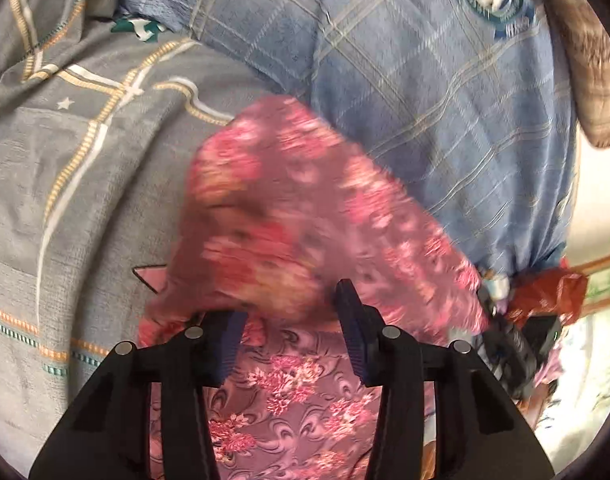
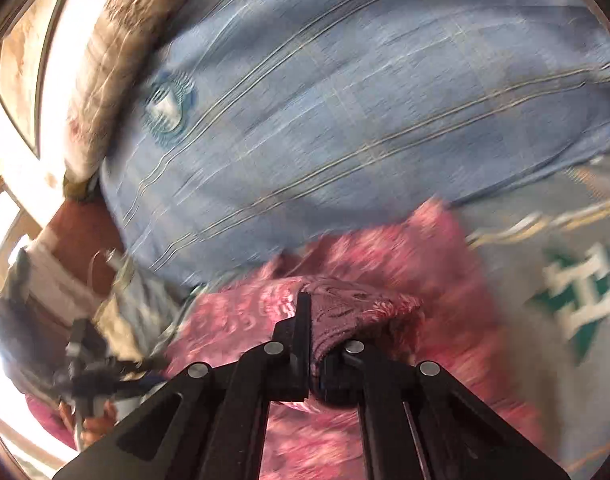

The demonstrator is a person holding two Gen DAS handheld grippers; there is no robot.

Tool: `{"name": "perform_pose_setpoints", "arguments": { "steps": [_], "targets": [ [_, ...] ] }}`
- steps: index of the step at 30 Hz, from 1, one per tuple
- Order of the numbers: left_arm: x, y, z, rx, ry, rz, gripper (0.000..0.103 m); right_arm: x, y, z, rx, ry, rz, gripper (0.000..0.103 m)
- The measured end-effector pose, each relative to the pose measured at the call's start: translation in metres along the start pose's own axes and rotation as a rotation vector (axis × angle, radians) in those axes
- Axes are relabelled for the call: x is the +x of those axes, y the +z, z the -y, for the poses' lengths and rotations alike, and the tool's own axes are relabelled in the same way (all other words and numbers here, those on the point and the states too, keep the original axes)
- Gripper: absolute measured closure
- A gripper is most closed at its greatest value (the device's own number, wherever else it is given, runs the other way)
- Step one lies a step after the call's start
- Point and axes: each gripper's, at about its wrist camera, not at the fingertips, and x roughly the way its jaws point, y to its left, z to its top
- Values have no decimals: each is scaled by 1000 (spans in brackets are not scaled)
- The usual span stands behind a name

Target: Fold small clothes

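My right gripper point(image 2: 317, 332) is pinched hard on a bunched fold of the pink floral garment point(image 2: 357, 304), the cloth wedged between the two fingers and bulging out above them. My left gripper point(image 1: 291, 332) stands spread wide, its fingers well apart with nothing between them; the same floral garment point(image 1: 289, 216) lies under and just ahead of it, one flap raised and blurred, though I cannot tell whether either finger touches the cloth. The garment rests on the grey patterned bedsheet point(image 1: 65, 184), its far edge running up against a big blue checked pillow point(image 1: 425, 92) that closes off the room ahead. To my left the sheet stretches open and flat, with lines of orange and white print and a small star. On the right the bed's edge comes close, and a red wrapper point(image 1: 553, 288) sits with some dark clutter by the pillow's gathered corner. The left wrist view shows the garment's flower print sharply near the fingers. The right wrist view alone shows a green and white emblem point(image 2: 577, 296) on the sheet, a brownish blanket point(image 2: 109, 60) behind the pillow point(image 2: 345, 100), and bright window light at the side; much of it is smeared.
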Motion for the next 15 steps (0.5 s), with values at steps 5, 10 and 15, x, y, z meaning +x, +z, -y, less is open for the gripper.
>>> {"name": "perform_pose_setpoints", "arguments": {
  "steps": [5,10,15],
  "targets": [
    [-4,-19,0,39,-27,-9,60,33,-11,59,73,-149,-121,95],
    [-15,-13,-6,29,-33,26,49,23,-24,60,114,-29,-93,64],
    [17,-10,-10,12,58,-42,50,20,-20,39,-17,-97,-81,101]
  ]
}}
